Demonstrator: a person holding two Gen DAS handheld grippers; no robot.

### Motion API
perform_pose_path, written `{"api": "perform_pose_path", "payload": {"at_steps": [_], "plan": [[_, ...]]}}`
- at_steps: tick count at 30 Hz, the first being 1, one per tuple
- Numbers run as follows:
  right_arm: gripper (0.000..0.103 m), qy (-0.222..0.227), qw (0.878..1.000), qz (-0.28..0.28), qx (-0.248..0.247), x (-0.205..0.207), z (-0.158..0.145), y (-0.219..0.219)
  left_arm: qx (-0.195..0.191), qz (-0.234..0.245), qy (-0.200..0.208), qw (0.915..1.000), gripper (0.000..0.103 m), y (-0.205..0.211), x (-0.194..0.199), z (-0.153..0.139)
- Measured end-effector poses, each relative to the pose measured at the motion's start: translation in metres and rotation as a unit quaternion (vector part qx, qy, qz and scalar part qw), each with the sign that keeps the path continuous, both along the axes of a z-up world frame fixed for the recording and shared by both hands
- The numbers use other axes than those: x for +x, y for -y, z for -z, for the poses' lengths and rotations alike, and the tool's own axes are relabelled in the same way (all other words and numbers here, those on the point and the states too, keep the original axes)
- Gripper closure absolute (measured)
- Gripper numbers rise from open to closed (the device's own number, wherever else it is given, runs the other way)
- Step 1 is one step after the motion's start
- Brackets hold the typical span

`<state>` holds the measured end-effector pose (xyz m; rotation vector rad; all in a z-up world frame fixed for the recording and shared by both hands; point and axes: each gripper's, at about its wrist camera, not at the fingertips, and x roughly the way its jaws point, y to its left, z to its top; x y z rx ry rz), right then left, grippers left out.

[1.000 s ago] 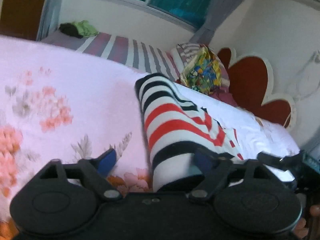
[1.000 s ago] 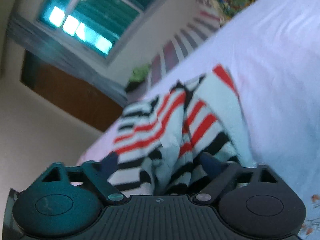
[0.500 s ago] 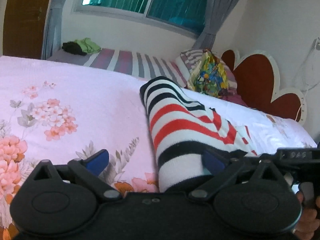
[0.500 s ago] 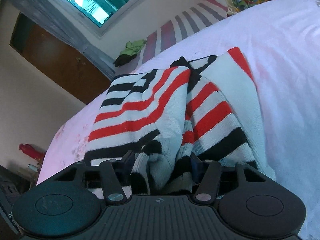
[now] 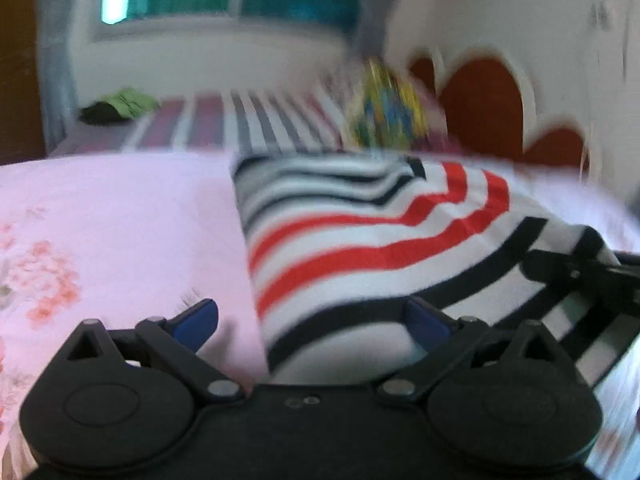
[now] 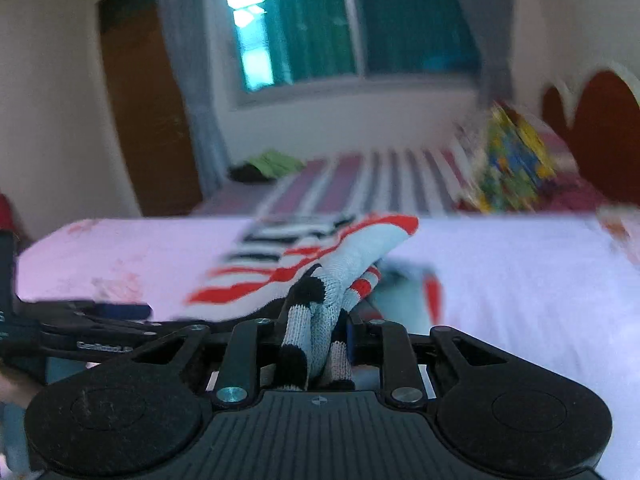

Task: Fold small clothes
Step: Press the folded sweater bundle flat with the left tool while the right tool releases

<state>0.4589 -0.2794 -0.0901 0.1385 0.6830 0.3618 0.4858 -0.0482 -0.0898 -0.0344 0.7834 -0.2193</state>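
A knitted garment [image 5: 360, 240] striped in white, black and red lies on the pink floral bed sheet [image 5: 120, 220]. My left gripper [image 5: 310, 316] is open wide over the garment's near left edge, and its blue pads [image 5: 196, 320] do not press the cloth. In its view my right gripper [image 5: 580, 280] sits at the garment's right side. In the right wrist view my right gripper [image 6: 318, 332] is closing, with a bunched fold of the garment [image 6: 352, 256] pinched between its pads. The left gripper [image 6: 116, 312] lies low at that view's left edge.
Behind the sheet lies striped bedding [image 5: 240, 128] with a green and dark cloth [image 5: 120, 106] on it. A colourful pillow [image 5: 388, 112] leans by the red scalloped headboard [image 5: 480, 104]. A brown door [image 6: 148, 120] and a window [image 6: 352, 24] fill the far wall.
The right jaws went from wide open to pinching a bunched fold of the garment, and that view rolled level. The left gripper slid sideways, so the garment now spreads wider before it.
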Motion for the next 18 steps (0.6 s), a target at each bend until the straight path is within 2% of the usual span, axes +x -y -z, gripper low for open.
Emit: {"api": "perform_pose_path", "payload": {"at_steps": [1,2,3,5,6,7,9,11,14,16,17,18], "plan": [[0.081,-0.042,0.999,0.011,0.002,0.007,0.02,0.004,-0.005,0.003,-0.01,0.9999,0.003,0.004,0.003,0.008],[0.08,-0.058,0.998,0.016,0.024,0.008,0.032,0.009,-0.023,-0.001,-0.007,0.9997,0.003,0.003,0.003,0.013],[0.08,-0.053,0.998,0.021,0.035,0.007,0.032,0.012,-0.03,-0.004,-0.009,0.9995,0.003,0.001,0.003,0.014],[0.065,-0.055,0.997,0.036,0.05,0.006,0.026,0.016,-0.035,-0.001,-0.012,0.9993,0.002,-0.004,0.003,0.012],[0.046,-0.045,0.996,0.054,0.049,0.003,0.021,0.02,-0.039,0.0,-0.013,0.9991,0.003,-0.008,0.003,0.01],[0.043,-0.025,0.996,0.064,0.054,0.002,0.014,0.024,-0.05,-0.003,-0.013,0.9987,0.004,-0.013,0.002,0.004],[0.043,-0.015,0.994,0.068,0.082,0.003,0.003,0.036,-0.076,-0.014,0.014,0.9969,0.004,-0.027,-0.003,-0.009],[0.043,-0.024,0.993,0.067,0.097,0.018,0.003,0.039,-0.077,-0.02,0.03,0.9964,0.004,-0.034,0.002,-0.019],[0.043,-0.061,0.989,0.067,0.115,0.047,0.009,0.042,-0.111,-0.001,-0.001,0.9939,0.007,-0.041,0.025,-0.016],[0.045,-0.083,0.986,0.065,0.128,0.06,0.015,0.046,-0.109,-0.005,-0.02,0.9938,0.008,-0.041,0.039,-0.009],[0.05,-0.094,0.985,0.067,0.13,0.068,0.018,0.046,-0.114,-0.002,-0.03,0.993,0.008,-0.042,0.043,-0.004],[0.078,-0.102,0.983,0.062,0.138,0.073,0.021,0.048,-0.128,0.004,-0.042,0.9909,0.008,-0.044,0.047,0.001]]}}
